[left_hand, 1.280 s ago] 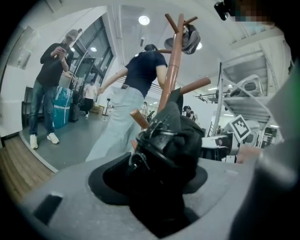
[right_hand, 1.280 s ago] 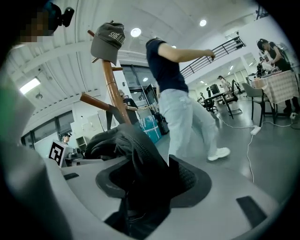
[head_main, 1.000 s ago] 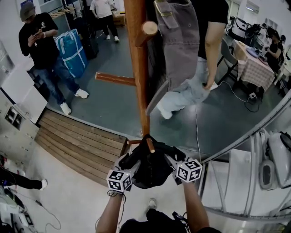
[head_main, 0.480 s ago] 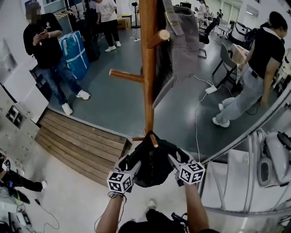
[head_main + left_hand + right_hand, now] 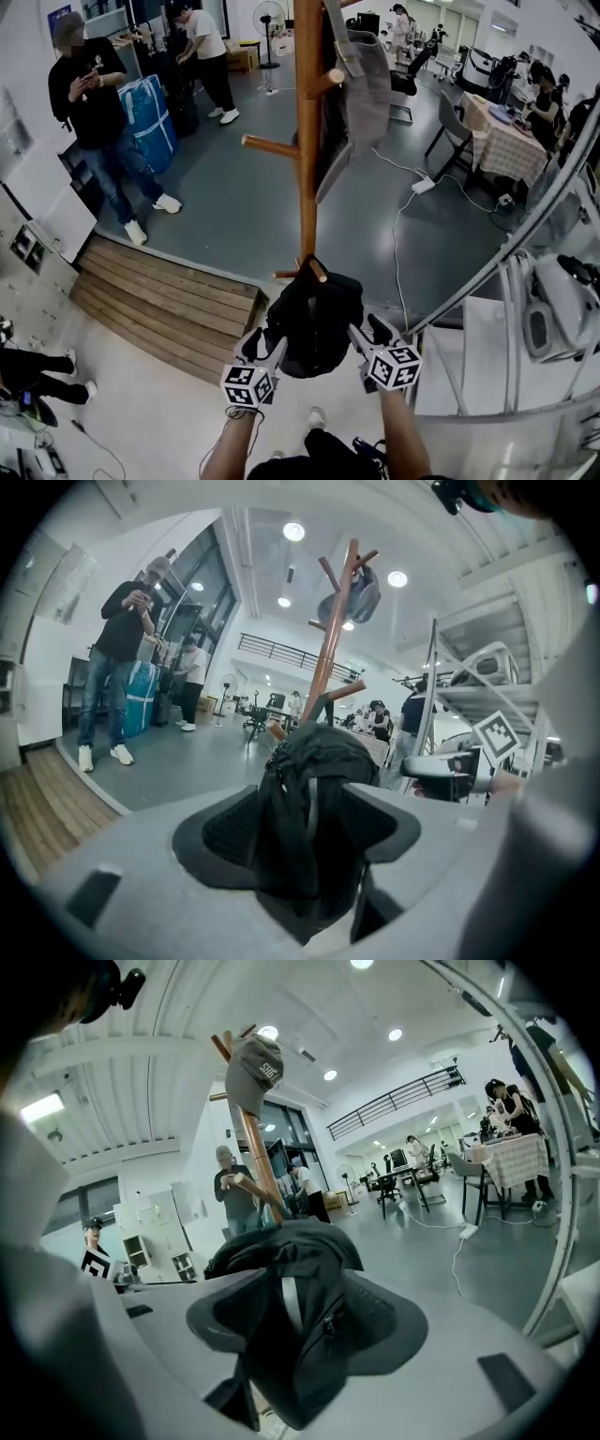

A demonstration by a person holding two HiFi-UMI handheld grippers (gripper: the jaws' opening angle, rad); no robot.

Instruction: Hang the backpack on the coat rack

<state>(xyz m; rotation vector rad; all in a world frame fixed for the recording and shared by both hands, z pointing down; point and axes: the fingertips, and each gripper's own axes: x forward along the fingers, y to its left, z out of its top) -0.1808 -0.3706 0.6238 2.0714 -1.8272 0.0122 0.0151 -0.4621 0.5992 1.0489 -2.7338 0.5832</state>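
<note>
Grey floor [image 5: 234, 216], wooden platform [image 5: 159, 300], wooden coat rack [image 5: 307, 141].

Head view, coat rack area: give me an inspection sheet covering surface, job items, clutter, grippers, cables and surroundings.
Surface: grey floor; wooden step beside the rack's base.
Job's things: black backpack appears hung on a low peg of the coat rack.
Clutter: grey fabric item on an upper peg; blue bag on the floor.
Grippers: left gripper and right gripper open, backpack fabric between each pair of jaws; the right's jaws have just been opening.
Cables: white cable across the floor.
Surroundings: people standing; checked-cloth table; metal shelving.
</note>
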